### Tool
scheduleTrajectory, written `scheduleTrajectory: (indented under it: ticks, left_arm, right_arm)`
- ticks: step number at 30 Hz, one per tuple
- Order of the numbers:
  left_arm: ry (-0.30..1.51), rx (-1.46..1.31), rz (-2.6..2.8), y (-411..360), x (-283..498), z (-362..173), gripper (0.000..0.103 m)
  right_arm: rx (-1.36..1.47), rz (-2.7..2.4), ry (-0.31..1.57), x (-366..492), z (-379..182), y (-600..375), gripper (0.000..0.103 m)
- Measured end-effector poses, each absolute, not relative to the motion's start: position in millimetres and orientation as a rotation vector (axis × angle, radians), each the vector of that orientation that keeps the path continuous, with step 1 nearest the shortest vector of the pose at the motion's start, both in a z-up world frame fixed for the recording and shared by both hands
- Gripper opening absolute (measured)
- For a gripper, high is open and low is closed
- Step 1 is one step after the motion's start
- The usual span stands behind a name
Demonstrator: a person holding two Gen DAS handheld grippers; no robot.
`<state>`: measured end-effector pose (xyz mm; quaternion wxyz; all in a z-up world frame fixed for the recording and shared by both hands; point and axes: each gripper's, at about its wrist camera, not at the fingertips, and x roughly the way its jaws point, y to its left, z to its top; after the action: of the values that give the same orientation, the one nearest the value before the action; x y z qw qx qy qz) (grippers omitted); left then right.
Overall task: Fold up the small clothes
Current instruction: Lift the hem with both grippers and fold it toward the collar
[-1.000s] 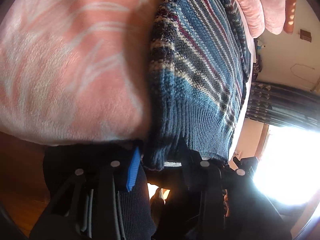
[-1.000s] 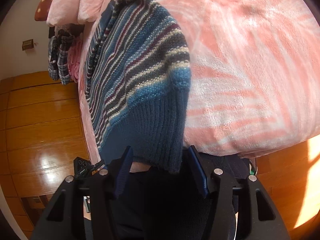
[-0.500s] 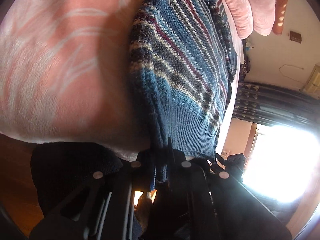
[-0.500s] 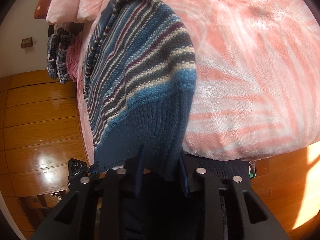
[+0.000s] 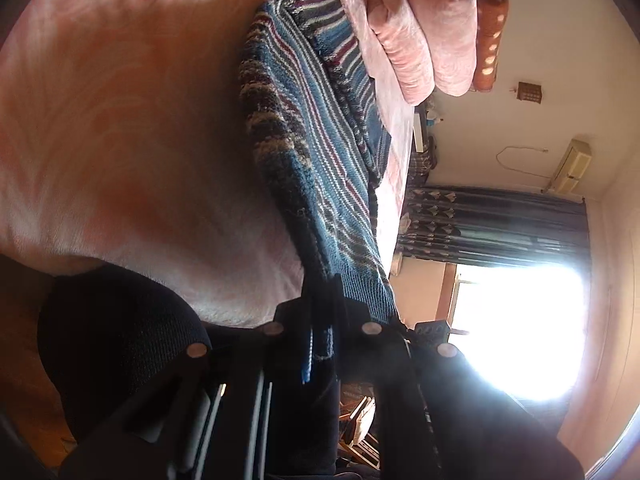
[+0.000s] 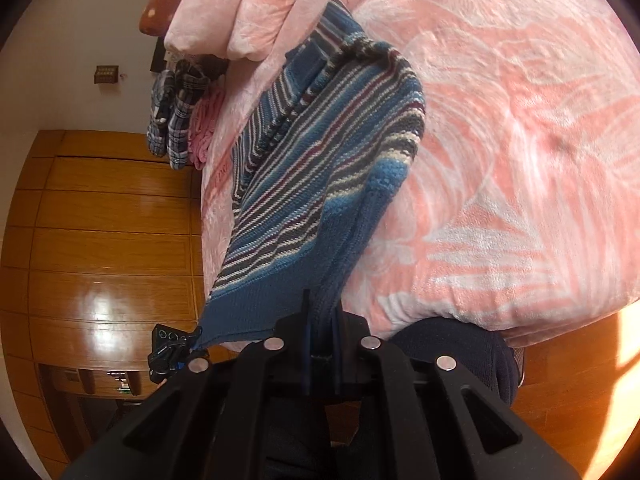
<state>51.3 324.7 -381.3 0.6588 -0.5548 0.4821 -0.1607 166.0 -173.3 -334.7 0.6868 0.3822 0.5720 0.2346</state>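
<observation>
With both grippers, left point(image 5: 320, 320) and right point(image 6: 322, 332), clamped on the hem corners of the striped sweater point(image 6: 320, 168), it lifts off the pink bed point(image 6: 500, 160); next likely: carry hem toward collar.

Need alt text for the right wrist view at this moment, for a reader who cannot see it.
The right gripper, jaws shut, pinches the ribbed blue hem of a striped knit sweater that stretches up across a pink leaf-patterned blanket. Folded pink bedding lies beyond, with a wooden wardrobe at left.
</observation>
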Motion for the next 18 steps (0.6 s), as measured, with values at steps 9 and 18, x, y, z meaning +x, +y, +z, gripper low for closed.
scheduleTrajectory:
  ticks: [9,18]
  left_arm:
    - [1.041,-1.267,-0.396,340,100,-337,0.006]
    - [1.041,-1.289,-0.39,364,198,-334,0.006]
  right_arm:
    - [0.839,0.546,1.219,216,-286,-172,0.007]
    - [0.772,0.526,1.214,317,-272,-158,0.007]
